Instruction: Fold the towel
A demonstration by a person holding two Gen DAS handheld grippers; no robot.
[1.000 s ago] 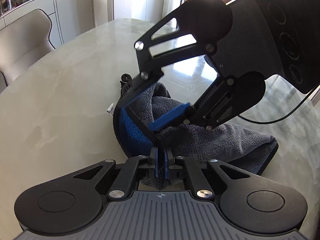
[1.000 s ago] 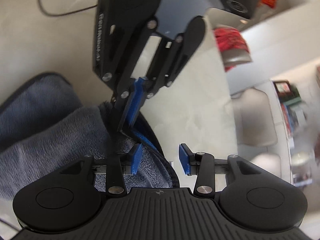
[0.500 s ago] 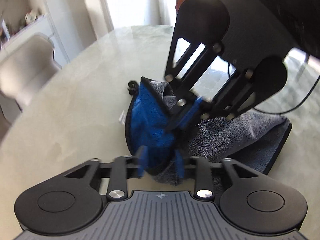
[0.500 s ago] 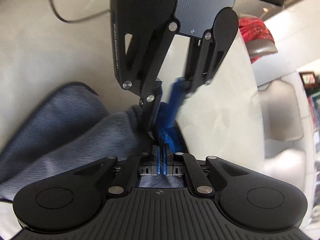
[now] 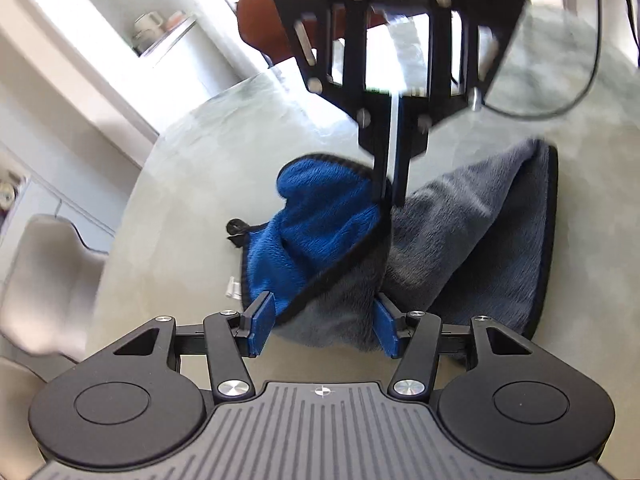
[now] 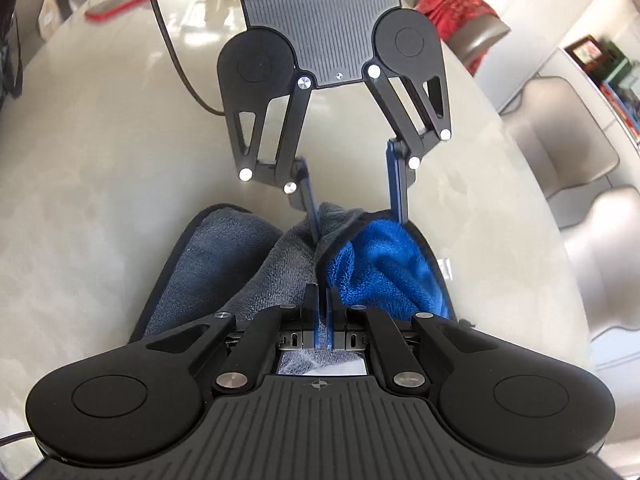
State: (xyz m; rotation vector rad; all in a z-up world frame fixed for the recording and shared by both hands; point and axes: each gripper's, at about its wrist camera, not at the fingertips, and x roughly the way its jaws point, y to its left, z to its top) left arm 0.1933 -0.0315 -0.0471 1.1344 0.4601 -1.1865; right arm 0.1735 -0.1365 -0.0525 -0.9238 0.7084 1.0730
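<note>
The towel [image 5: 480, 232] is grey on one side and blue on the other, with a black hem, and lies bunched on the pale marble table [image 5: 192, 184]. My left gripper [image 5: 322, 324] is open, its blue pads standing either side of the raised towel fold. My right gripper [image 6: 323, 312] is shut on the towel's edge where grey meets blue [image 6: 384, 264]. In the left wrist view the right gripper [image 5: 390, 196] comes down from above and pinches the hem. In the right wrist view the left gripper [image 6: 354, 216] faces me, its jaws apart over the towel [image 6: 240, 264].
A black cable [image 5: 592, 60] loops across the table at the far right. Beige chairs [image 5: 44, 276] stand beside the table's left edge. A small black item [image 5: 236, 230] and a white tag [image 5: 232, 290] lie by the towel. A red item [image 6: 108, 10] lies far off.
My left gripper has opened and let go of the towel hem. My right gripper has shut on the towel edge. Both have turned to face each other over the fold.
</note>
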